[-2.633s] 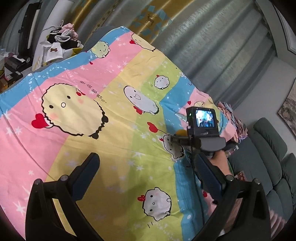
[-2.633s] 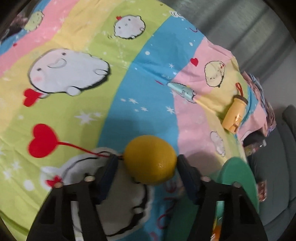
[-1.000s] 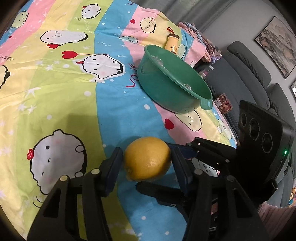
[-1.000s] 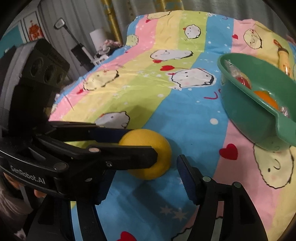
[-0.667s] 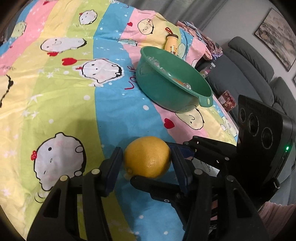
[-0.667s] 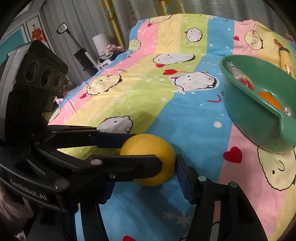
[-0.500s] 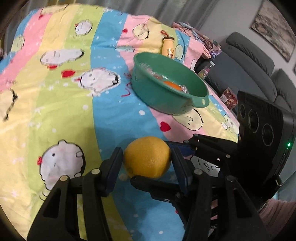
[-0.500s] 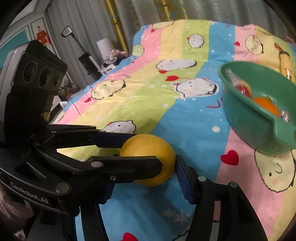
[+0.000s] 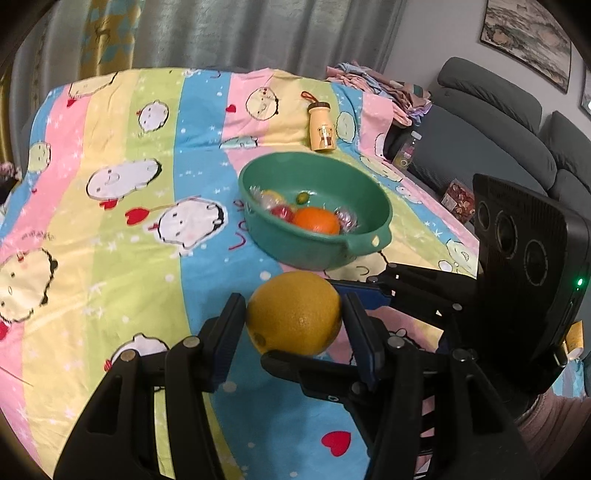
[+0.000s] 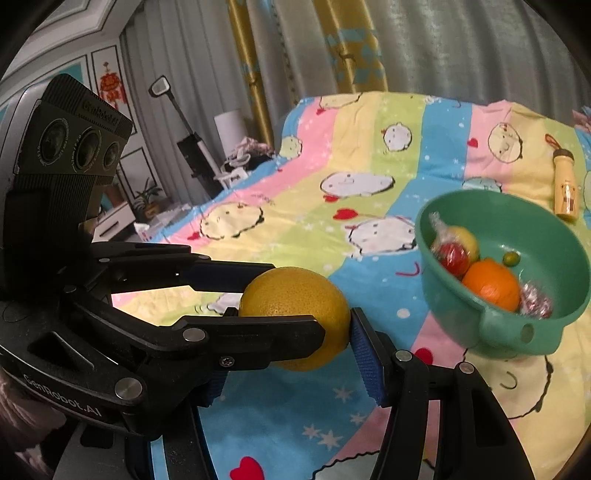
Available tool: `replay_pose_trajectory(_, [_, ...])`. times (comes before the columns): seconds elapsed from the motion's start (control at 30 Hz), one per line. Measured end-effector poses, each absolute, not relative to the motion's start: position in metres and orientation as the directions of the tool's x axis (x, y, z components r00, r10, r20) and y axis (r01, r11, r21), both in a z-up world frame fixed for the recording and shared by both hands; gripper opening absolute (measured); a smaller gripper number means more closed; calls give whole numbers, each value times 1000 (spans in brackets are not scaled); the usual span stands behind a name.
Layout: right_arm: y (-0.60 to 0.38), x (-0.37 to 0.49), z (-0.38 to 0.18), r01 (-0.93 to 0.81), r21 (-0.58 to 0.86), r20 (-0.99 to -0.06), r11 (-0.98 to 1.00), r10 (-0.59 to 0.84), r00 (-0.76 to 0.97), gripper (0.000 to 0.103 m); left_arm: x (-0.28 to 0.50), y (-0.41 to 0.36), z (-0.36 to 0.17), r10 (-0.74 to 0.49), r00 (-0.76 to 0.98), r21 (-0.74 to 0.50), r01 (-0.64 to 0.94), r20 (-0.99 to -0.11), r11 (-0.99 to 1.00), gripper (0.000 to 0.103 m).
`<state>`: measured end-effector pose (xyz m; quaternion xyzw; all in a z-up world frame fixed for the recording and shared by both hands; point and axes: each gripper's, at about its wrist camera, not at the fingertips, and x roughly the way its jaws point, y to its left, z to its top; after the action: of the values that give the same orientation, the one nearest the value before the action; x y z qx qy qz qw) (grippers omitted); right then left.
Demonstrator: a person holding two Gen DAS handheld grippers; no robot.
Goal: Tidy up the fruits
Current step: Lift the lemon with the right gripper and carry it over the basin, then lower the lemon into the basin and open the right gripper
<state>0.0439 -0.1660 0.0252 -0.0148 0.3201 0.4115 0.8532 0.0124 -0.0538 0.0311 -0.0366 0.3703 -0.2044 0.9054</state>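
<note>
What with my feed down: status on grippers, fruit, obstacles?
Left gripper shut on large round yellow citrus fruit. Right gripper: jaws just been closing, same fruit between its fingers. Green plastic bowl ahead, nothing between.

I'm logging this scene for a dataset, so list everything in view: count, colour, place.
yellow citrus fruit: one, yellow, held off the sheet between both grippers
basin: one, green, on the sheet beyond the fruit
orange: one, orange, in the basin
wrapped fruits: a few, red and yellow, in the basin
small green fruit: one, in the basin
bottle: one, yellow, lying beyond the basin
cartoon sheet: one, striped pastel
sofa: grey, at right
curtains: grey and gold, behind
left gripper: black, shut on the fruit
right gripper: black, shut on the fruit
</note>
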Motion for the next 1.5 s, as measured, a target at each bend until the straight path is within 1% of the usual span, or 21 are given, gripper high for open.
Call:
replay_pose_trajectory(0.5, [-200,56,49,-699,249,-483,670,712,510,61,23,-87,64,-385,676,-162,370,-629,915,54])
replay_pose_trajectory(0.8, [-230,83,64,-665,247,-452,704,691,564,61,56,-118,83,-421,683,-160,414,-597,896,54])
replay_pose_trajectory(0.97, [-250,106,67,-630,270,-446,728,675,588,61,83,-135,87,-446,668,-171,437,-596,883,54])
replay_pose_trajectory(1.17, [-265,139,58,-568,301,-503,766,634,587,61,115,-151,79,-455,647,-170,454,-612,875,53])
replay_pose_trajectory(1.4, [-280,176,43,-496,336,-568,801,592,572,61,163,-158,62,-522,572,-270,468,-633,841,53])
replay_pose_trajectory(1.5, [-280,189,35,-459,320,-624,829,549,557,61,178,-159,48,-550,530,-324,462,-645,826,52])
